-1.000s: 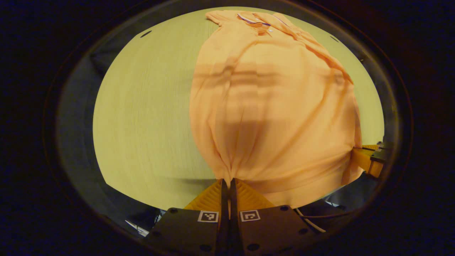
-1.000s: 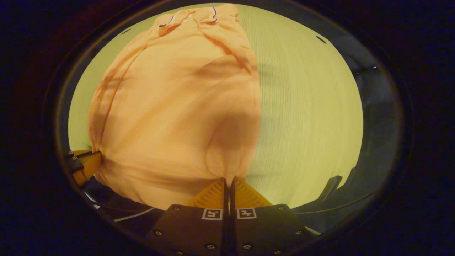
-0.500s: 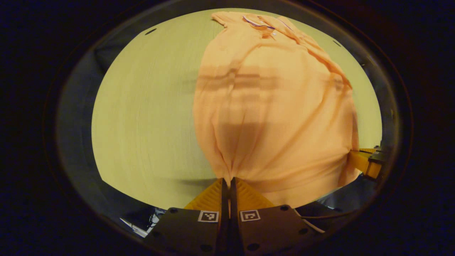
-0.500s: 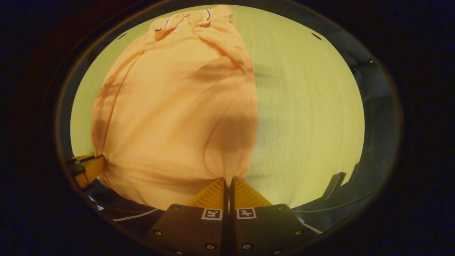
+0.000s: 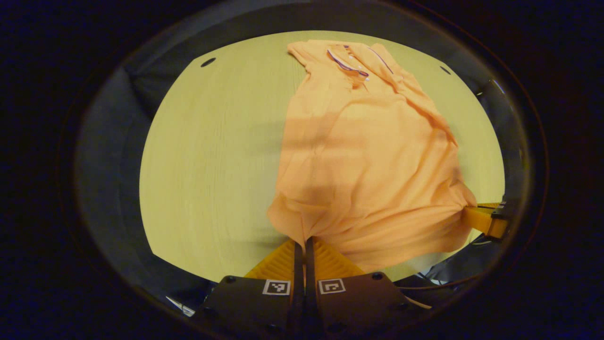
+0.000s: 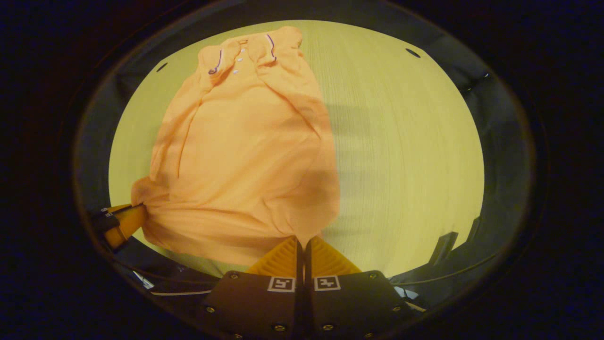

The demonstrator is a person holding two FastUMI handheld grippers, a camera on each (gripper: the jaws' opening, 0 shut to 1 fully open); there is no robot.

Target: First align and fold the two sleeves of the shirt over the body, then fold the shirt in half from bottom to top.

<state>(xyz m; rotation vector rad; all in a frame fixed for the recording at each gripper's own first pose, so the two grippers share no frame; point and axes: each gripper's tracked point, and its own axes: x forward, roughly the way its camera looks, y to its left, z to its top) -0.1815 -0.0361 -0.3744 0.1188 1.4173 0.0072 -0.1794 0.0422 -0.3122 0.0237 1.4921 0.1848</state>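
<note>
An orange polo shirt lies lengthwise on the pale wooden table, collar at the far end, sleeves folded in over the body. In the left gripper view my left gripper is shut on the hem's left corner, held up off the table. My right gripper pinches the other corner at the right edge of that view. In the right gripper view my right gripper is shut on the hem's right corner, and my left gripper holds the far corner at the left.
The table's near edge runs just under both grippers, with dark floor and some cables below it. Bare wood lies to the left of the shirt in the left gripper view and to its right in the right gripper view.
Both grippers have risen and carried the hem forward toward the collar. The shirt looks shorter and farther off, and its lower part has gone slack and wrinkled.
</note>
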